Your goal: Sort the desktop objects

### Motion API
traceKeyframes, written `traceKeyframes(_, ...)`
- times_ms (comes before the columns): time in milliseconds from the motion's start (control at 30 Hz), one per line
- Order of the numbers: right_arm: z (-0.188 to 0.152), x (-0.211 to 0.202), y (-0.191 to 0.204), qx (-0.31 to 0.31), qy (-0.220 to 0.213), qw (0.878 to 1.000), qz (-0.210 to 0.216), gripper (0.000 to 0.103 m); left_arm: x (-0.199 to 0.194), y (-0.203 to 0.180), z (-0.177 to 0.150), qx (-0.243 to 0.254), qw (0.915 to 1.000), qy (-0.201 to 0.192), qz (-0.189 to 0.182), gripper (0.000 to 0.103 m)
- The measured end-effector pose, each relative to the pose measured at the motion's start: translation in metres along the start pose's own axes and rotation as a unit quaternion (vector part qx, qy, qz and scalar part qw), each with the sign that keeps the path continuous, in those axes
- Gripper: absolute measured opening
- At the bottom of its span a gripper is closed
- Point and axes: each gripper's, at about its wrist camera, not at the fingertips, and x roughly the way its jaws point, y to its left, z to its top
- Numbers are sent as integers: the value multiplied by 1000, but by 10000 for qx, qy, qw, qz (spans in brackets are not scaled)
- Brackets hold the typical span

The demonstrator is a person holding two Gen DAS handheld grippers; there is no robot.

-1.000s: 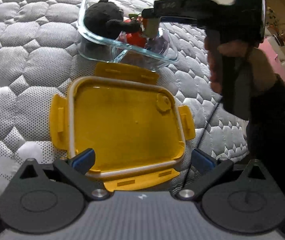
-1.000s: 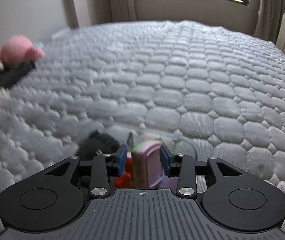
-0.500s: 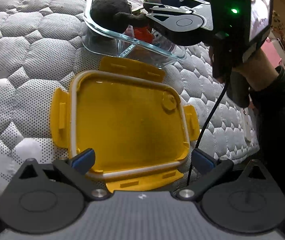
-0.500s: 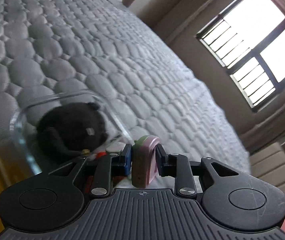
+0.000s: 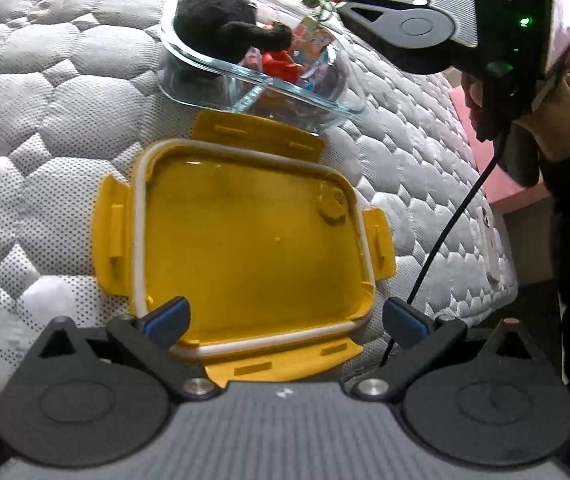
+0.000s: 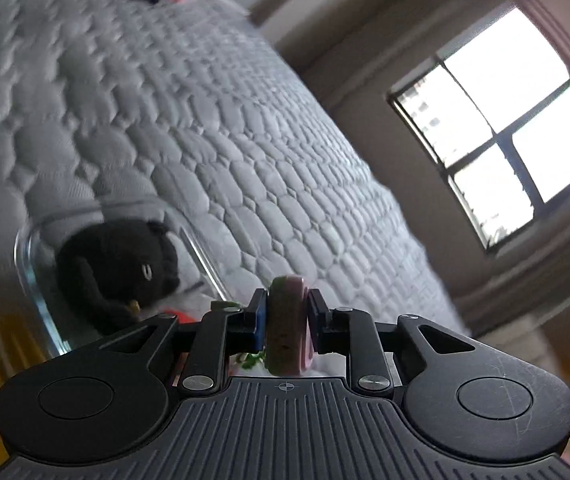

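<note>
A clear glass container sits on the quilted mattress and holds a black plush toy, a red toy and small colourful items. Its yellow lid lies upside down in front of it. My left gripper is open, its fingers over the lid's near edge. My right gripper is shut on a small pink and green toy, held above the container's right end. The plush and the container rim show in the right wrist view.
The mattress edge drops off to the right, with a pink surface beyond. A black cable hangs from the right gripper. A window and a wall lie beyond the mattress.
My right gripper has lifted and tilted up and away from the container with the pink and green toy still in its jaws. The left gripper has stayed over the lid.
</note>
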Motion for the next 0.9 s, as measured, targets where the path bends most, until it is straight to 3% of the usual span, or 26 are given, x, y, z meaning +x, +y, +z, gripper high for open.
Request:
traceKeyframes(200, -13, 18, 42, -1499, 110, 9885, -192, 24, -2, -11, -6, 303, 9995, 19, -25, 103)
traceKeyframes(267, -14, 23, 51, -1493, 92, 9882, -326, 24, -2, -11, -7, 343, 9994, 20, 7, 103)
traceKeyframes(367, -9, 25, 43, -1052, 267, 9939, -214, 26, -2, -6, -7, 262, 9996, 26, 42, 103)
traceKeyframes(433, -6, 12, 26, -389, 249, 9985, 292, 56, -1, -2, -6, 189, 9998, 33, 30, 103)
traceKeyframes(467, -6, 2, 14, 7, 163, 9987, 482, 79, 0, -1, -5, 156, 9999, 31, 32, 103)
traceKeyframes(500, -7, -6, 3, 369, 96, 9979, 518, 86, 1, 0, -4, 119, 9999, 38, 29, 103)
traceKeyframes(600, -14, -23, -41, 1773, 120, 9824, 579, 79, 6, -1, -4, 114, 9999, 85, -23, 103)
traceKeyframes(667, -29, -25, -77, 3261, 334, 9414, 796, 78, 8, -5, -5, 191, 9998, 104, -7, 103)
traceKeyframes(700, -43, -21, -91, 4071, 489, 9070, 965, 78, 9, -6, -6, 201, 9997, 125, -20, 103)
traceKeyframes(733, -58, -14, -101, 4862, 659, 8637, 1154, 78, 11, -8, -6, 207, 9997, 149, -38, 103)
traceKeyframes(767, -74, -7, -110, 5611, 826, 8127, 1336, 74, 12, -9, -7, 213, 9996, 173, -57, 103)
traceKeyframes(867, -111, 21, -119, 7084, 1040, 6763, 1731, 60, 14, -14, -9, 286, 9994, 204, 6, 103)
traceKeyframes(900, -119, 30, -115, 7333, 1050, 6488, 1741, 53, 14, -16, -10, 327, 9993, 200, 38, 103)
